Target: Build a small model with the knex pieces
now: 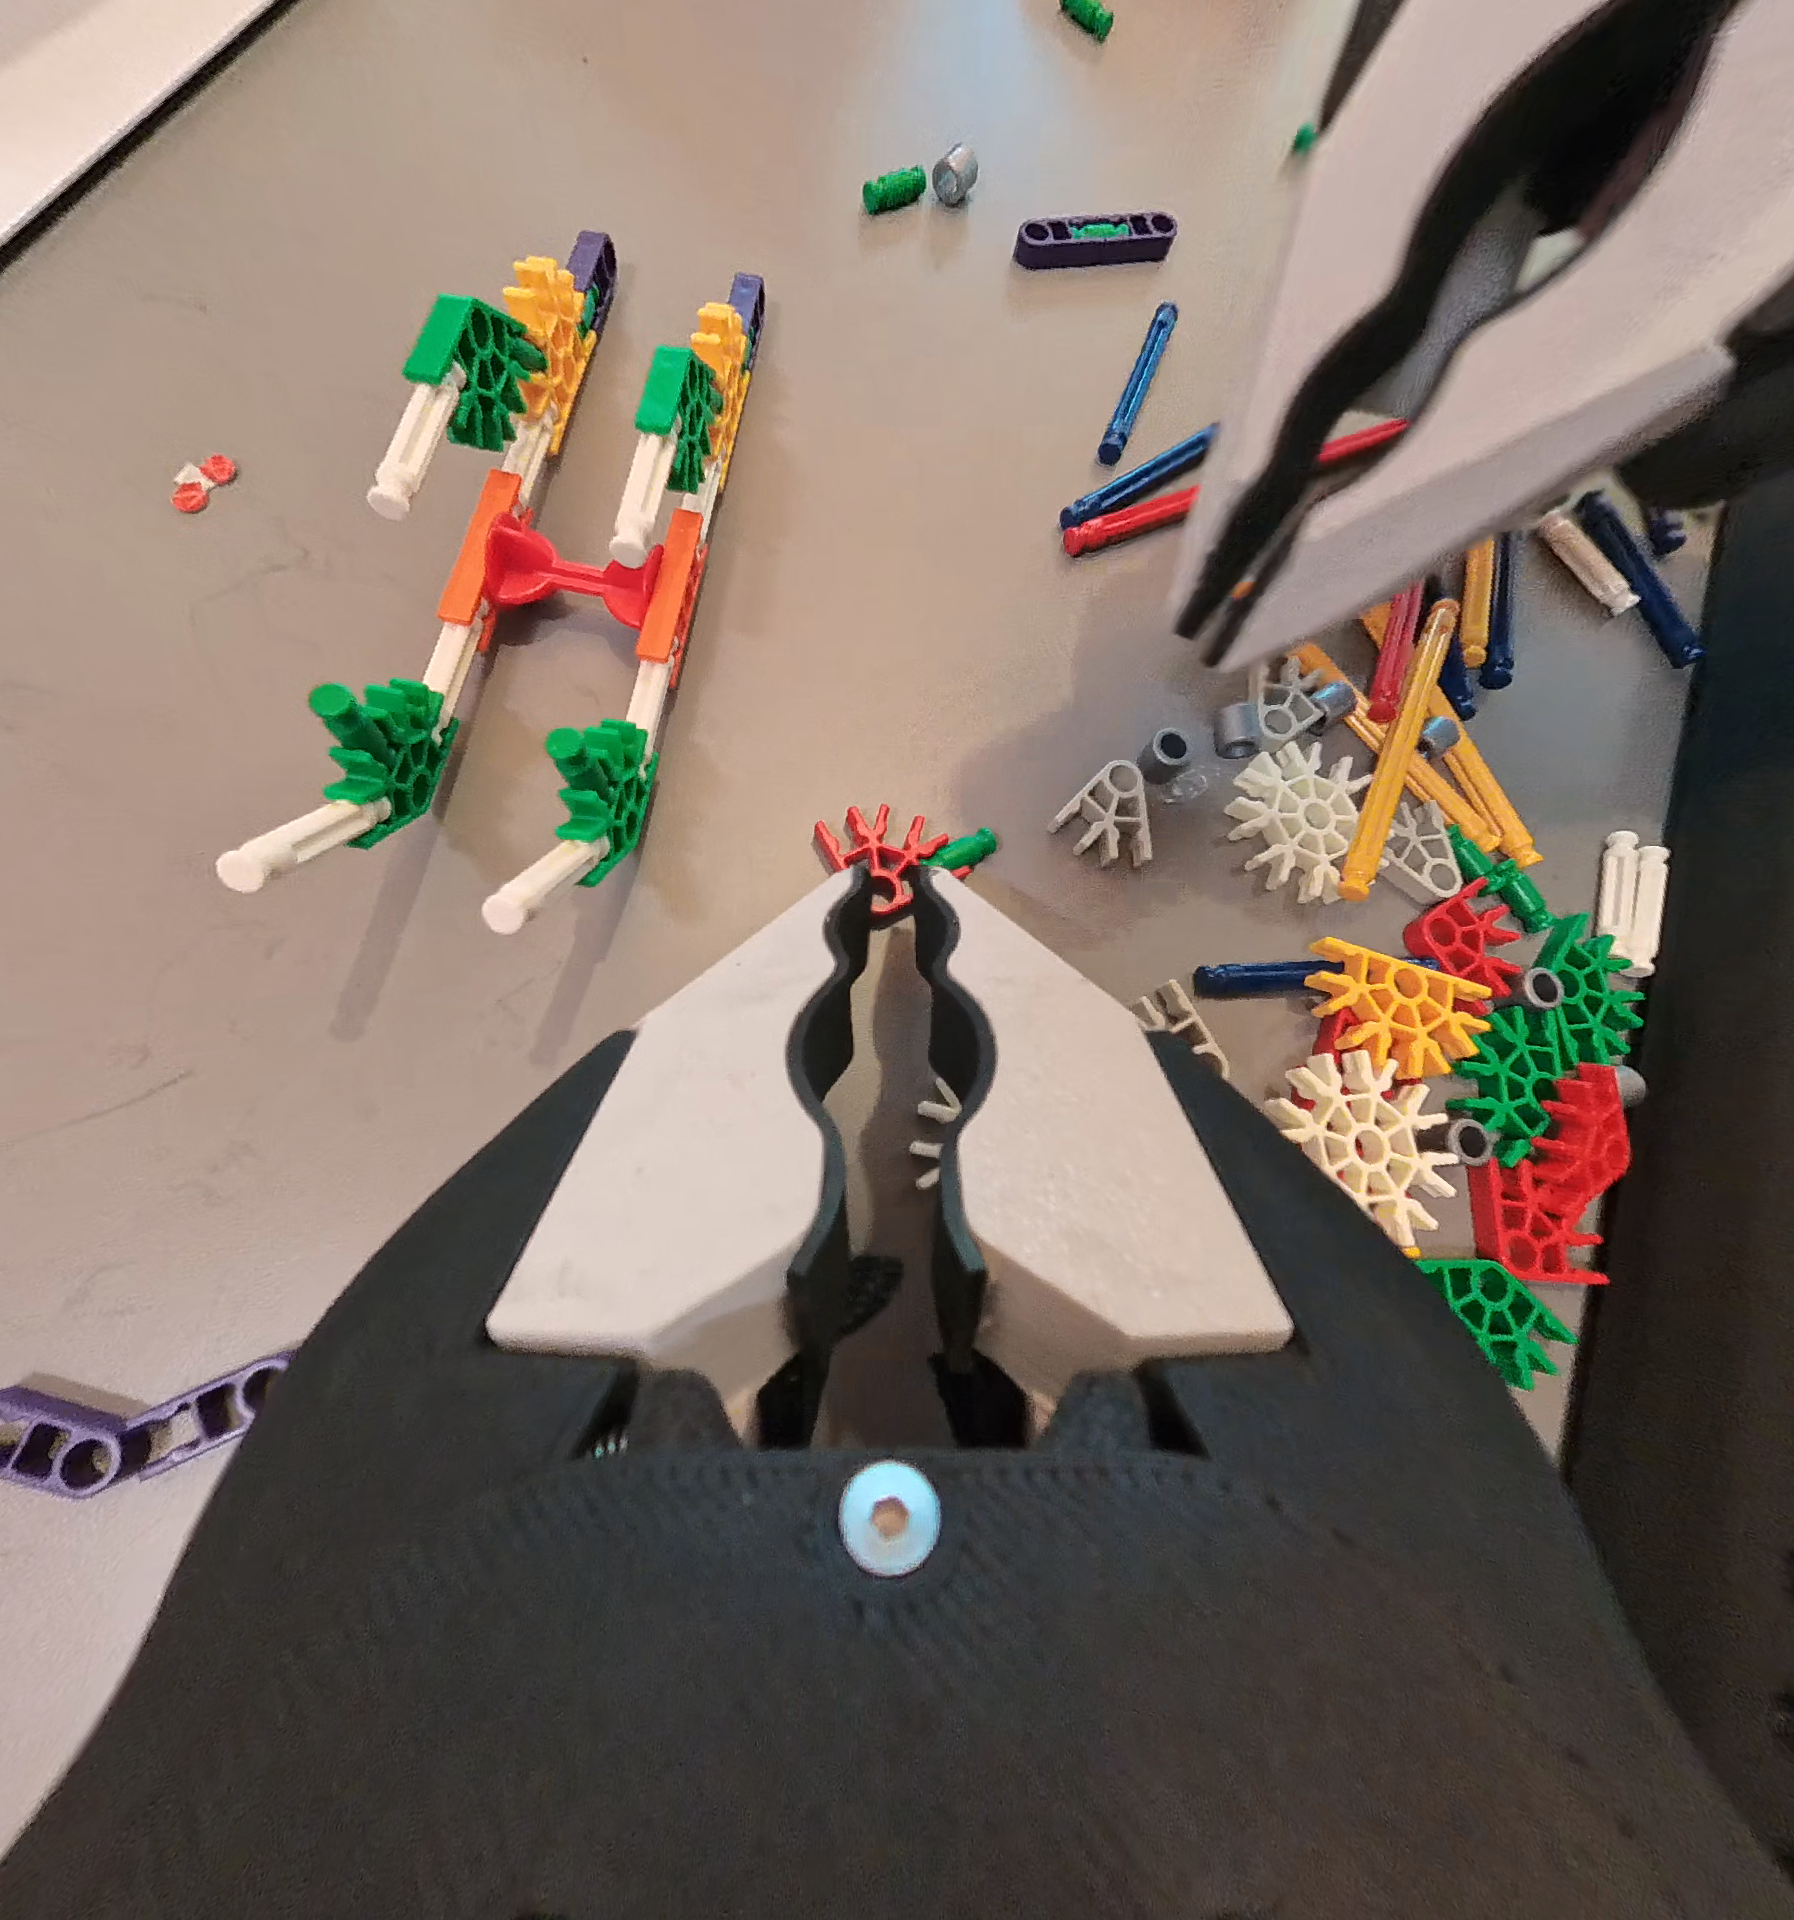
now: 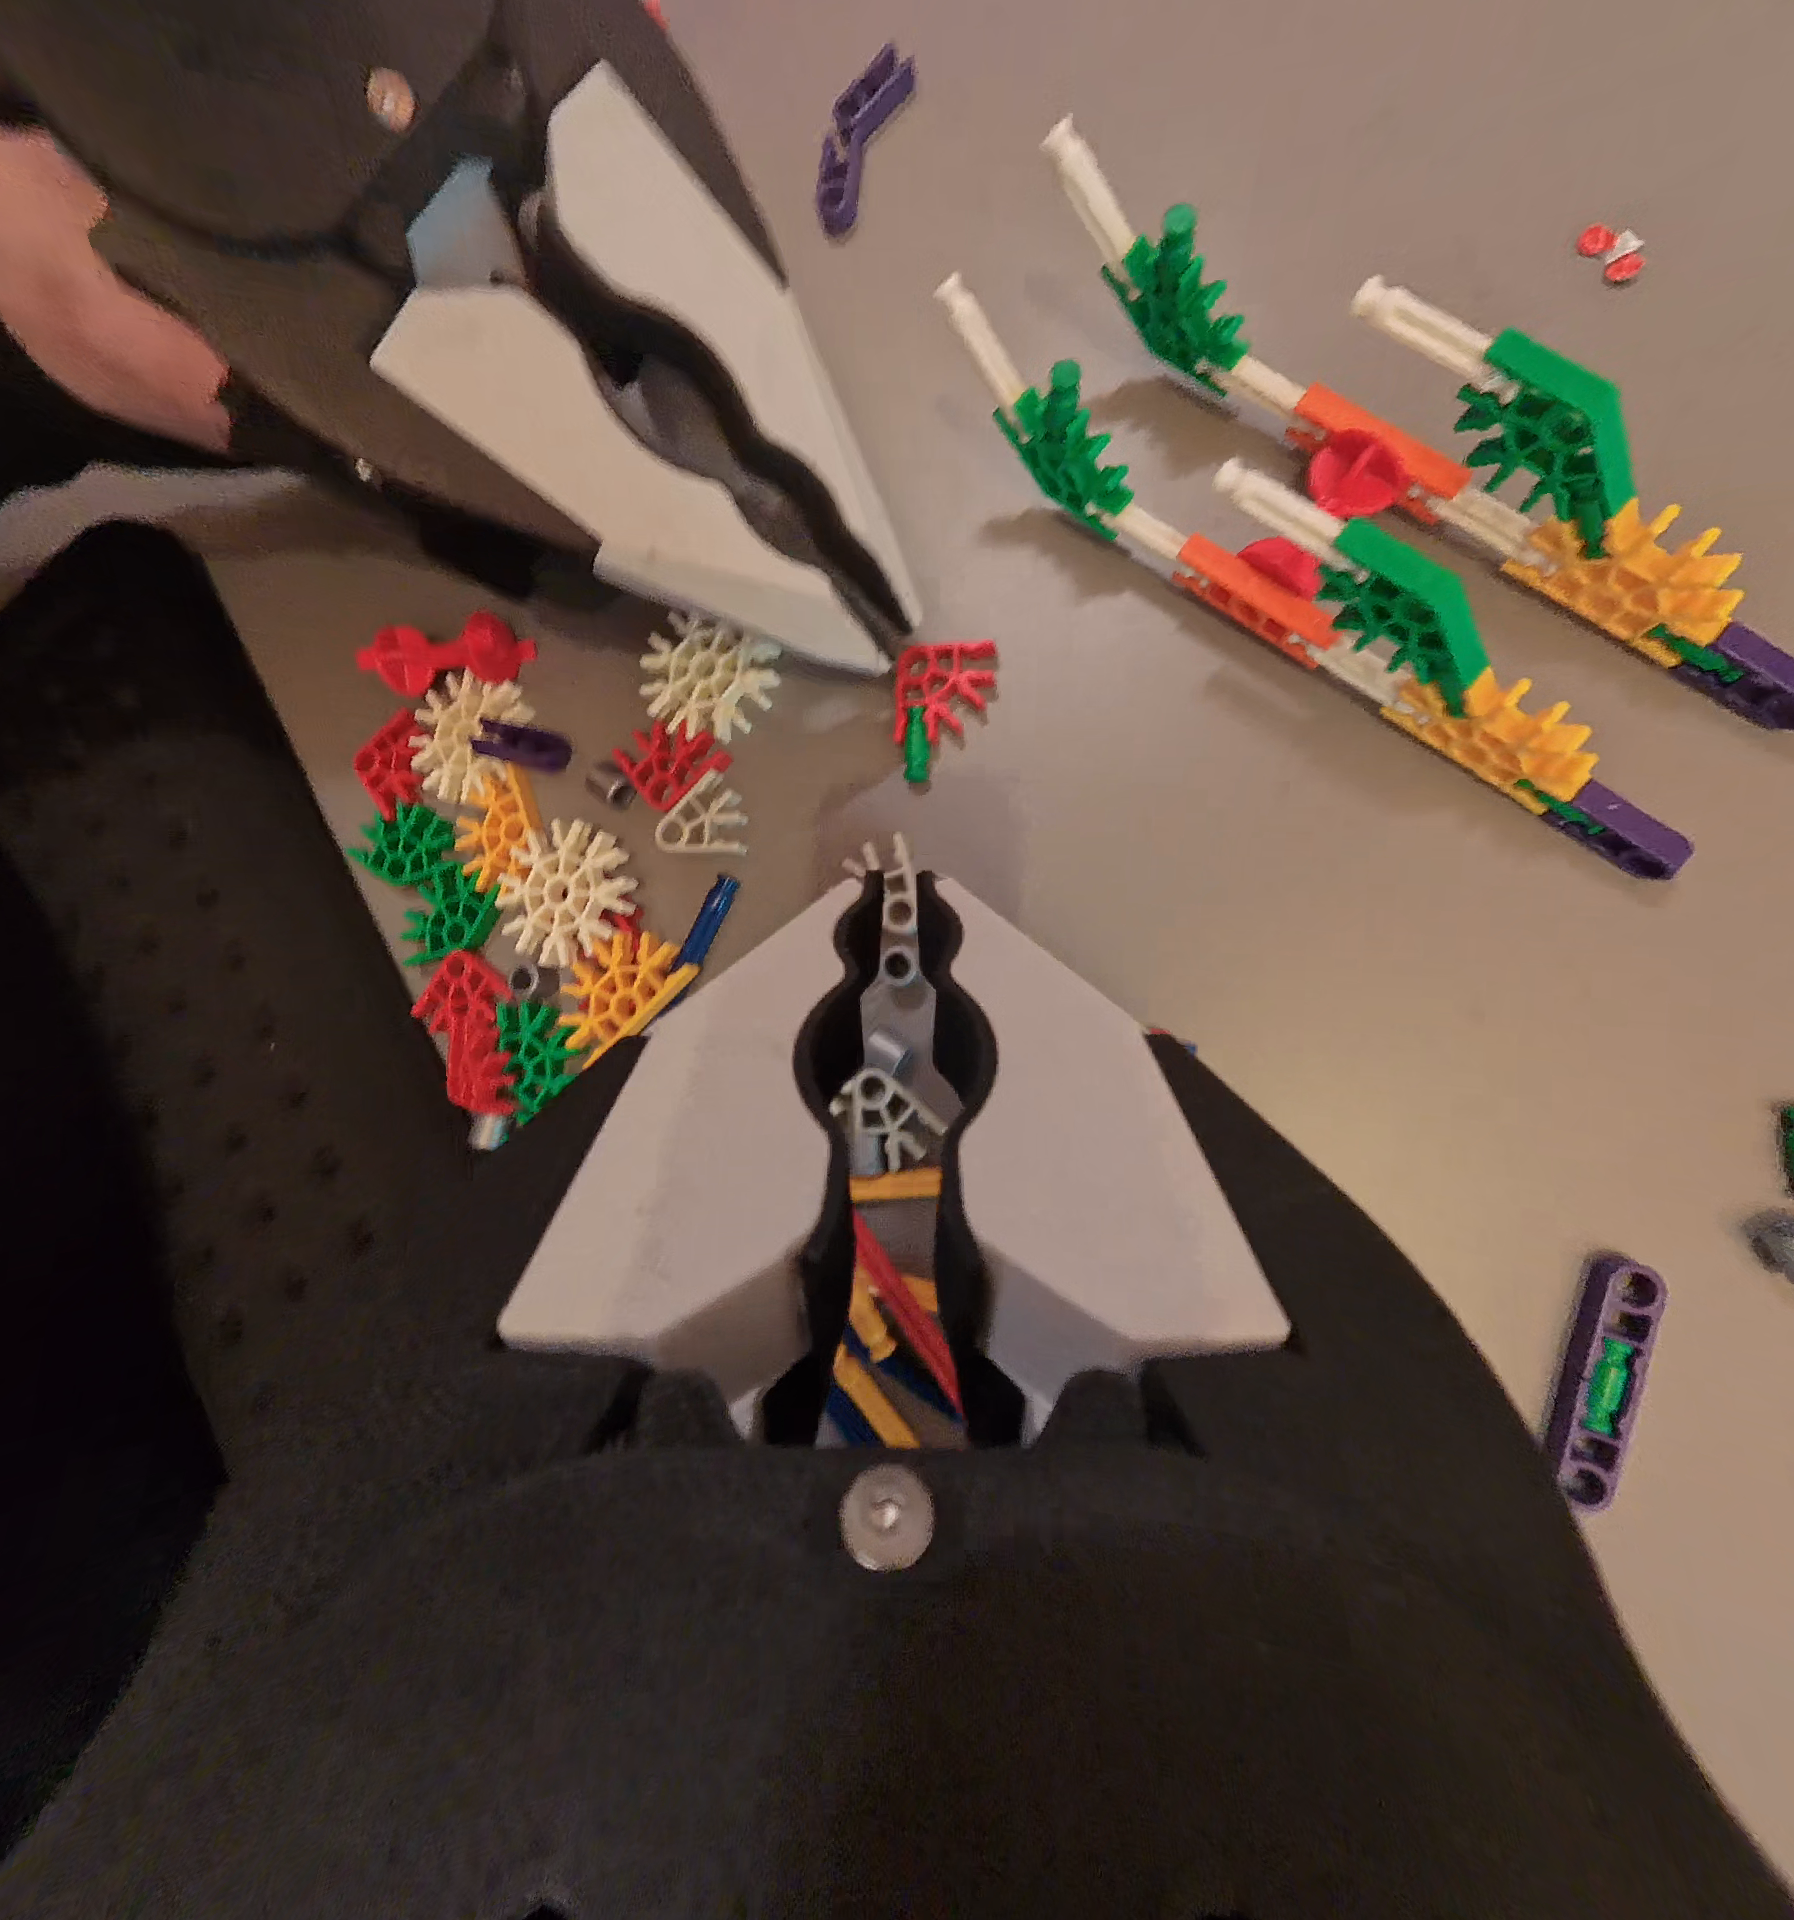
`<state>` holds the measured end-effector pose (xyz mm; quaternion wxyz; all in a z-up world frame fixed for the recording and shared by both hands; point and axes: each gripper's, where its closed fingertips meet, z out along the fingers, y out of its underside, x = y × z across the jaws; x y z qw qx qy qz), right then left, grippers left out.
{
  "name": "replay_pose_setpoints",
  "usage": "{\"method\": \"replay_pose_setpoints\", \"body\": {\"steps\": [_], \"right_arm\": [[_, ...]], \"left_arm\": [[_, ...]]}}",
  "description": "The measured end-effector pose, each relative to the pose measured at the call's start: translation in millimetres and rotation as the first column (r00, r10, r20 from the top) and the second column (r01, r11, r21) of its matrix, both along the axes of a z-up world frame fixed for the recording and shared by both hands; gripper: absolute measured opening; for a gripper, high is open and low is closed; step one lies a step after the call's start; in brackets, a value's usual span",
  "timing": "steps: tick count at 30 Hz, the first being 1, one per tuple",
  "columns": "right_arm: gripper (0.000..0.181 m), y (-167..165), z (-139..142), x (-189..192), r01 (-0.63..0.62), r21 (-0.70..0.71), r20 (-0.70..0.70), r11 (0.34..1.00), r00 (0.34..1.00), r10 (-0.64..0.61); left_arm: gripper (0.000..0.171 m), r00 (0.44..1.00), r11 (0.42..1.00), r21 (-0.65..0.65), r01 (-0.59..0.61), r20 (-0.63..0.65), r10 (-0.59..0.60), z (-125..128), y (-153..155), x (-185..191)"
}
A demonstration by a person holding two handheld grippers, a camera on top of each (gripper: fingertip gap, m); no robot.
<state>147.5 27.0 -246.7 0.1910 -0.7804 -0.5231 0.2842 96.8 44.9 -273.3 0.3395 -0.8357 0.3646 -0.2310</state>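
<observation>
Nearest to me, my left gripper (image 1: 888, 883) has its jaws almost together and pinches a small red connector (image 1: 880, 847) at its tips, low over the grey table (image 1: 197, 1039). A short green rod (image 1: 960, 850) sticks out of this connector on the right. My right gripper (image 2: 898, 878) is also narrow, and it clamps a thin grey piece (image 2: 895, 914) between the tips. To the right lies a loose pile of parts (image 1: 1444, 1039). Farther to the left, the built model (image 1: 550, 561) rests flat: two white rails with green, yellow, orange and purple parts, joined by a red spool.
</observation>
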Motion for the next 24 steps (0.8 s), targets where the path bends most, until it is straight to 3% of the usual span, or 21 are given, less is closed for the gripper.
{"method": "replay_pose_setpoints", "body": {"steps": [3, 4, 5, 11, 19, 24], "right_arm": [[0.006, -25, -2, -1, -0.091, -0.006, 0.033, 0.996, 0.995, 0.091], [0.014, -35, -4, -1, -0.111, -0.022, 0.049, 0.994, 0.993, 0.112], [0.022, -44, -6, -1, -0.133, -0.035, 0.062, 0.990, 0.989, 0.135], [0.031, -79, -20, 1, -0.238, -0.011, 0.123, 0.971, 0.964, 0.237], [0.043, -86, -23, 3, -0.272, 0.058, 0.131, 0.961, 0.956, 0.263], [0.041, -87, -22, -3, -0.270, 0.064, 0.112, 0.961, 0.959, 0.262]], "left_arm": [[0.007, 0.997, 1.000, 0.013, 0.019, -0.071, -0.018, -4, -3, -4], [0.009, 0.996, 1.000, 0.010, 0.023, -0.083, -0.022, -4, -5, -6], [0.010, 0.996, 1.000, 0.003, 0.024, -0.084, -0.024, -2, -9, -7], [0.018, 0.997, 0.999, -0.031, 0.032, -0.071, -0.034, 10, -36, -19], [0.038, 0.987, 0.987, -0.079, 0.141, -0.062, -0.146, 17, -94, -9], [0.040, 0.989, 0.995, -0.061, 0.084, -0.119, -0.090, 8, -89, -14]]}}
